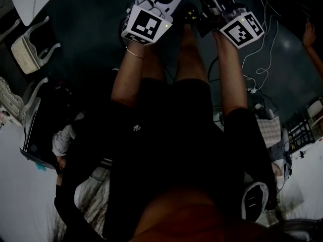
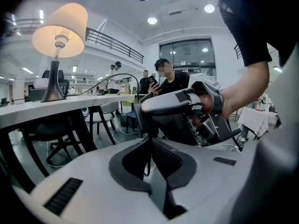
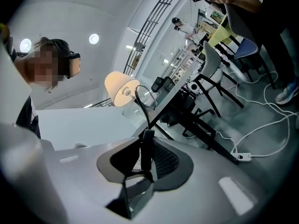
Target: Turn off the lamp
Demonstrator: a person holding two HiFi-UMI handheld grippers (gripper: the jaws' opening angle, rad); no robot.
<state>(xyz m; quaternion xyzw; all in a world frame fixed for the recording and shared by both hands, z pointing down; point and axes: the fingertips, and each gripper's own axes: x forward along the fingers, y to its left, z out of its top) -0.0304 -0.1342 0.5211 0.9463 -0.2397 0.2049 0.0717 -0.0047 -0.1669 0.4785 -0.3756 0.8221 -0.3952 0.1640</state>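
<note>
The lamp (image 2: 60, 29) stands lit on a white table (image 2: 70, 104), with a pale shade and a dark base; in the right gripper view the lamp (image 3: 121, 88) glows behind the jaws. Its black cord (image 2: 117, 76) arcs off the table towards me. My left gripper (image 2: 150, 160) is shut on the thin cord. Just ahead of it, my right gripper (image 2: 147, 118) meets the same cord. In its own view the right gripper (image 3: 145, 157) is shut on the cord's black inline switch (image 3: 146, 146). The head view is dark and shows only the two marker cubes (image 1: 146, 24) and both forearms.
Chairs (image 3: 219, 73) and dark table legs (image 3: 196, 125) stand under the table. A white power strip (image 3: 243, 157) and loose cables lie on the floor. A person with a phone (image 2: 163, 78) stands beyond the table. Another chair (image 1: 30, 47) is at my left.
</note>
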